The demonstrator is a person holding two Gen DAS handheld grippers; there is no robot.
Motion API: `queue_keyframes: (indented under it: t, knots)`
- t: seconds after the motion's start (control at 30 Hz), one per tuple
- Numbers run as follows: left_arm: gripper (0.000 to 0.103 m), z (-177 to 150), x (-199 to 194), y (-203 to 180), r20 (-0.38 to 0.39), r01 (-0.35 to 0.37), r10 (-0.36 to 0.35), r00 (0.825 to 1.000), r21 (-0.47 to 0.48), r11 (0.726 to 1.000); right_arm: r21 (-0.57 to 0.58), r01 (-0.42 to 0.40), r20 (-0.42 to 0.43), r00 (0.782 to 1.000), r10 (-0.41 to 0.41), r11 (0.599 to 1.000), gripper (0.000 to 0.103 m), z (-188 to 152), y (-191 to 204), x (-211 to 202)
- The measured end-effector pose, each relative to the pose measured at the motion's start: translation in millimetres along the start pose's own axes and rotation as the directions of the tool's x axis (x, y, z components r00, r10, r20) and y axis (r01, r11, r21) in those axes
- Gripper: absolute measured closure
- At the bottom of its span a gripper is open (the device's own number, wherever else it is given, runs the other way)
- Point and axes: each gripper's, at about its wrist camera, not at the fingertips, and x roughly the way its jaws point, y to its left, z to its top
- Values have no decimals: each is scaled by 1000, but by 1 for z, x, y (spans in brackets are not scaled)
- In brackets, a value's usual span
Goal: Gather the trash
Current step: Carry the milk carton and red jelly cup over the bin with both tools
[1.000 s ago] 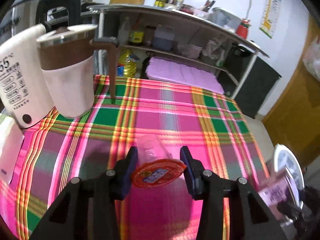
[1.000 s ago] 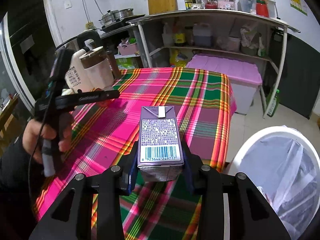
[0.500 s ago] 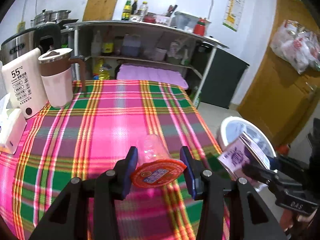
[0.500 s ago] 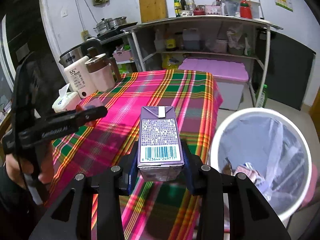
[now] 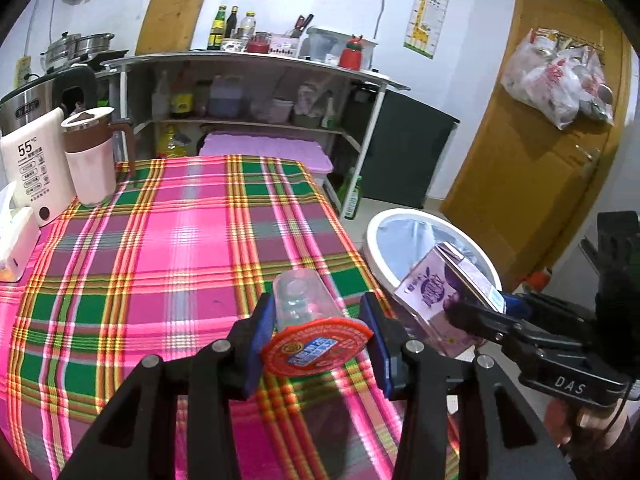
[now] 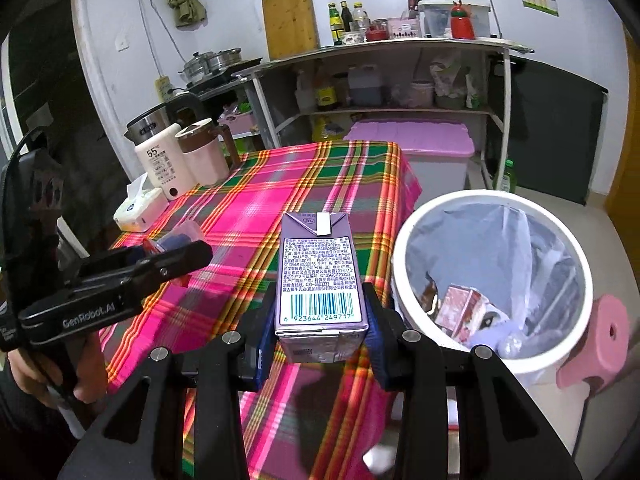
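Two pieces of trash are in hand and neither has been released into the bin.

Left wrist view: the left gripper [image 5: 318, 326] has its jaws clenched on a clear plastic cup [image 5: 306, 300] with a red foil lid [image 5: 316, 348], lid end toward the camera. The cup is carried above the near right part of the tabletop [image 5: 160, 248], which is covered in a pink and green plaid cloth. The white trash bin [image 5: 384, 236] stands on the floor just off the right edge of the tabletop. The right gripper [image 5: 468, 316] enters from the right, grasping a purple drink carton [image 5: 436, 292] that appears in front of the bin's rim. Apart from a kettle [image 5: 30, 164], a jug [image 5: 90, 156] and a tissue box [image 5: 14, 240] at the far left, no loose trash shows on the cloth.

Right wrist view: the right gripper [image 6: 320, 336] holds the purple drink carton [image 6: 320, 276] upright between its jaws, barcode face toward the camera. The carton sits above the tabletop edge, just left of the trash bin [image 6: 408, 240]. The bin is lined with a bag and already contains several discarded items. The left gripper [image 6: 180, 248] is at the left, above the cloth, with part of the cup visible at its tip.

Judgement: collection is far along. Remaining steps are to bring each item over the bin opening and let it drop, the carton being nearer.
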Motion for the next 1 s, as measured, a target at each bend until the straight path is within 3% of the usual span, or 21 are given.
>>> queue_keyframes:
  t: [0.43, 1.0]
  knots:
    - [58, 0, 12, -30, -18, 48, -47, 999, 46, 998, 44, 35, 16, 999, -36, 998, 63, -9, -24, -18]
    - [58, 12, 59, -79, -81, 125, -115, 990, 138, 983, 154, 124, 7, 992, -126, 980, 63, -17, -85, -24]
